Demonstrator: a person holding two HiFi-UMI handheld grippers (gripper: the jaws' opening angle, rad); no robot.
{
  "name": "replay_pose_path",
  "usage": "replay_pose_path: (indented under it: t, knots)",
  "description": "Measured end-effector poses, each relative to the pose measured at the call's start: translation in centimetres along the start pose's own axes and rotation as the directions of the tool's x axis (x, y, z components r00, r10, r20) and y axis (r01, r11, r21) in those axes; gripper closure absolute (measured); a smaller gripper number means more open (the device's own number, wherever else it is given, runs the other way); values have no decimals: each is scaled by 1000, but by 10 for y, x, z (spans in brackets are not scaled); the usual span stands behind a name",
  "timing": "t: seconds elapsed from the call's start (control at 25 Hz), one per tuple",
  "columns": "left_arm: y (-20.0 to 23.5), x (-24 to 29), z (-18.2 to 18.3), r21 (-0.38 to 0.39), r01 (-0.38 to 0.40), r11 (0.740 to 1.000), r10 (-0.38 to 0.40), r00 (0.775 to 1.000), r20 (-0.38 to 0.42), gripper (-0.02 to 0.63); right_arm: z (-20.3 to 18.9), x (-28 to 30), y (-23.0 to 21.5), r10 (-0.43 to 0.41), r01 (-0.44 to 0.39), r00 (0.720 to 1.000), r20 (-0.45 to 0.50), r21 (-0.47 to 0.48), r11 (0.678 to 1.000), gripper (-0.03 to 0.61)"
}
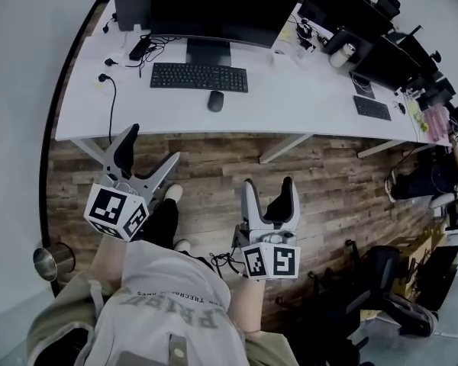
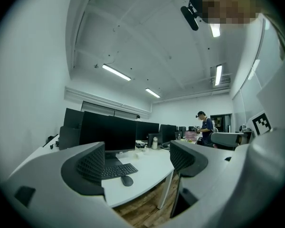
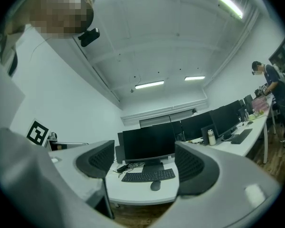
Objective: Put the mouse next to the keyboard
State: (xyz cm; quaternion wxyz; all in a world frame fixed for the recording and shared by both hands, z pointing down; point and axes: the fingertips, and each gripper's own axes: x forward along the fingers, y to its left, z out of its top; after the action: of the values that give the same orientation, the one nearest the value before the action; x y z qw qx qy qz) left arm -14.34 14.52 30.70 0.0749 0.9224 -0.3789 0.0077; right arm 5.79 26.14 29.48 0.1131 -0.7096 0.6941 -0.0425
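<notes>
**Left tongs** (image 1: pixel 154 143): jaws spread wide, nothing between the pads. They hang over the wooden floor (image 1: pixel 214 166), well short of the keyboard (image 1: pixel 199 77) on its near side and left of its left end. They are held about level and aimed at the worktop (image 1: pixel 305 97). The left gripper view shows the keyboard past the left pad, so the aim looks meant to keep the work area in sight.

**Keyboard:** lies flat on the white worktop, square to the near edge, directly before the monitor (image 1: pixel 214 10) stand.

**Mouse** (image 1: pixel 215 101): rests on the worktop just in front of the keyboard's near edge, toward its right end. It is close to the keyboard but not touching it, and neither tool touches it. Judgement: it sits in front of the keyboard, not at its side. If a side placement is intended, a short shift rightward remains.

**Right tongs** (image 1: pixel 268 183): fully apart and empty. They are over the floor, further back from the keyboard and right of its right end. The right gripper view frames keyboard and mouse squarely between the pads, which suits this tool for any approach.
</notes>
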Motion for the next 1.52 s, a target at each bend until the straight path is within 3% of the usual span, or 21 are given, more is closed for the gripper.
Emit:
replay_pose_path:
  t: [0.48, 0.96, 1.28, 1.52]
  knots:
    - [85, 128, 8, -21, 46, 999, -47, 999, -27, 206, -17, 141, -27, -61, 61, 998, -22, -5, 998, 190]
    - [160, 216, -7, -84, 89, 992, -96, 993, -73, 206, -67, 265, -29, -90, 87, 987, -136, -25, 996, 190]
    - [165, 245, -27, -113, 104, 988, -118, 984, -131, 206, -125, 305, -47, -106, 103, 954, -281, -23, 994, 190]
    - [160, 257, -36, -101, 90, 991, -107, 979, -171, 206, -187, 333, -59, -70, 76, 908, -413, -2, 997, 190]
